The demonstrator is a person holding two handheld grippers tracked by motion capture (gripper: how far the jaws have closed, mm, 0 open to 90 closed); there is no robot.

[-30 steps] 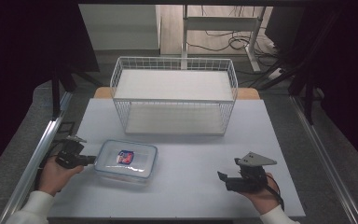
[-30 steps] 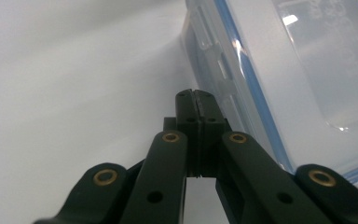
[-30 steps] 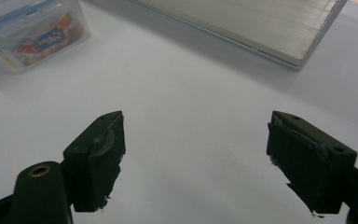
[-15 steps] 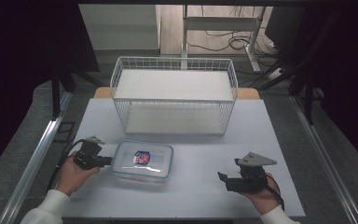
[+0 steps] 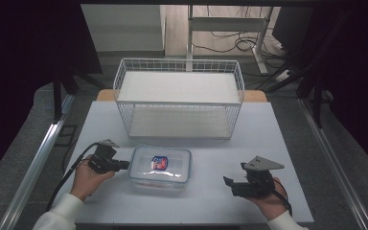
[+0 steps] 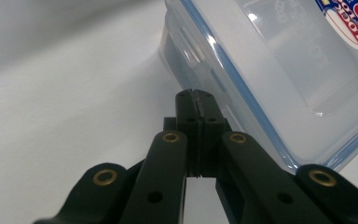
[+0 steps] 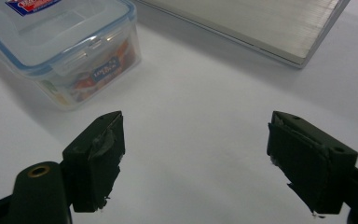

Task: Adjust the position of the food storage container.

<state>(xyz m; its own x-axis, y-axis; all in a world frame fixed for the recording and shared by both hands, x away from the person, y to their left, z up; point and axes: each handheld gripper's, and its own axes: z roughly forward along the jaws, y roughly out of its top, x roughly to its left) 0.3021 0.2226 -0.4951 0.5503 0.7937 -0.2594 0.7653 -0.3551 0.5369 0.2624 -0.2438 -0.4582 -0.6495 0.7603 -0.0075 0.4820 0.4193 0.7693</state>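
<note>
A clear plastic box (image 5: 160, 167) with a blue-rimmed snap lid and a red and blue label lies on the white table, in front of the wire basket. My left gripper (image 5: 124, 166) is shut with nothing between its jaws, and its tip (image 6: 196, 95) rests against the box's (image 6: 270, 60) left side by the latch. My right gripper (image 5: 230, 184) is held low over the table to the right of the box, open and empty. From the right gripper (image 7: 193, 154) view the box (image 7: 60, 42) lies ahead to the left, well apart from the jaws.
A white wire basket (image 5: 179, 62) stands at the back middle of the table (image 5: 211, 211), its open front towards me. Its pale base board (image 7: 261, 23) lies ahead of the right gripper. A cable trails from the left gripper off the table's left edge.
My left gripper has moved to the right along the table, and the box has slid to the right with it. The right gripper has stayed in place.
</note>
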